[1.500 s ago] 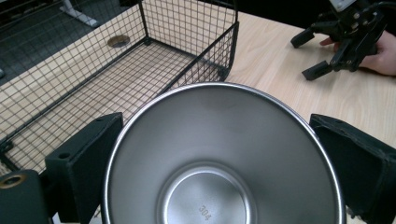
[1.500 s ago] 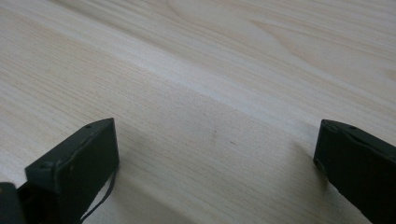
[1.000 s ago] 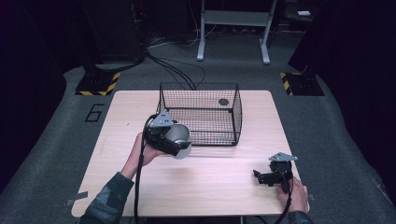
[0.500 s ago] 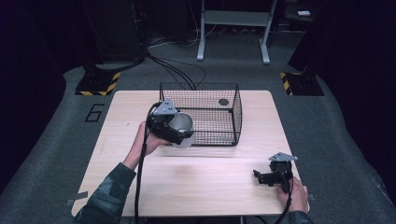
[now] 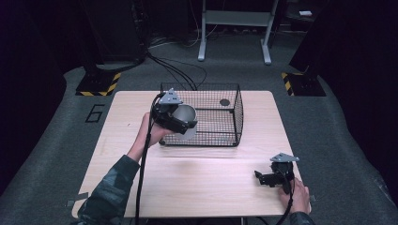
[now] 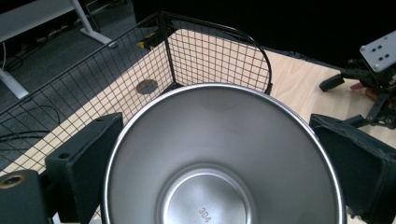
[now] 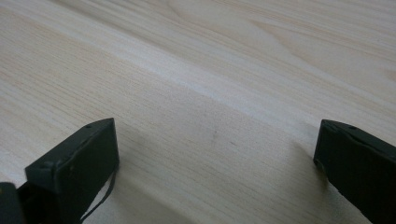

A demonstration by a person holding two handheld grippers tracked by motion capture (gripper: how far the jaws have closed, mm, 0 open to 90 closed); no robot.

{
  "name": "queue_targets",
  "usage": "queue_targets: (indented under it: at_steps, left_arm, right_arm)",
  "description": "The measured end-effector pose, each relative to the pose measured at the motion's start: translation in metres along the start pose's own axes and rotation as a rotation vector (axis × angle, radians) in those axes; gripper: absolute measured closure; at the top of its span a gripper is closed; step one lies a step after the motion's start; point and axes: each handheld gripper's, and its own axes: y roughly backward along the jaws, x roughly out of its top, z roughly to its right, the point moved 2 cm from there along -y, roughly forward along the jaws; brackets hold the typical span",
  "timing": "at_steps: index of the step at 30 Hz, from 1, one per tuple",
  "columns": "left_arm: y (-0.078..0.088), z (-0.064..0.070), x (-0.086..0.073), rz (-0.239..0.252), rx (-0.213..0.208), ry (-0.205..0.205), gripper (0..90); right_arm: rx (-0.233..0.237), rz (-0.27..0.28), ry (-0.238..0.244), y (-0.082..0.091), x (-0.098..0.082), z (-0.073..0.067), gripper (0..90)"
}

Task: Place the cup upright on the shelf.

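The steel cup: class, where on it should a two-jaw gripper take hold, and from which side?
Grip the steel cup across its round wall, jaws on opposite sides just below the rim, approaching from its open mouth. The left gripper holds it so over the wire basket; the smooth, tapering wall probably favours a hold near the wide rim.

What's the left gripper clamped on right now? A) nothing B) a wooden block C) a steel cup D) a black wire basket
C: in the left gripper view the steel cup sits between the left gripper jaws, held above the wire basket wall, as the high view shows.
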Motion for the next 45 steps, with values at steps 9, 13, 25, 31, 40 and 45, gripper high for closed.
queue_targets:
  at_steps: [9,13,25,31,40,45]
  left_arm:
    - [-0.012,-0.012,0.009,-0.008,0.030,0.003,6.5]
    - [-0.017,-0.018,0.010,-0.009,0.032,0.018,6.5]
    - [-0.034,-0.030,0.015,-0.019,0.031,0.046,6.5]
    - [-0.042,-0.036,0.016,-0.025,0.050,0.057,6.5]
    - [-0.057,-0.046,0.015,-0.035,0.100,0.054,6.5]
    - [-0.068,-0.052,0.010,-0.052,0.110,0.073,6.5]
  right_arm:
    - [0.000,0.000,-0.001,0.000,0.000,0.000,0.0]
    - [0.000,0.000,-0.001,0.000,0.000,0.000,0.0]
    - [0.000,0.000,-0.001,0.000,0.000,0.000,0.0]
    - [0.000,0.000,-0.001,0.000,0.000,0.000,0.0]
    - [0.000,0.000,0.000,0.000,0.000,0.000,0.0]
    - [0.000,0.000,-0.001,0.000,0.000,0.000,0.0]
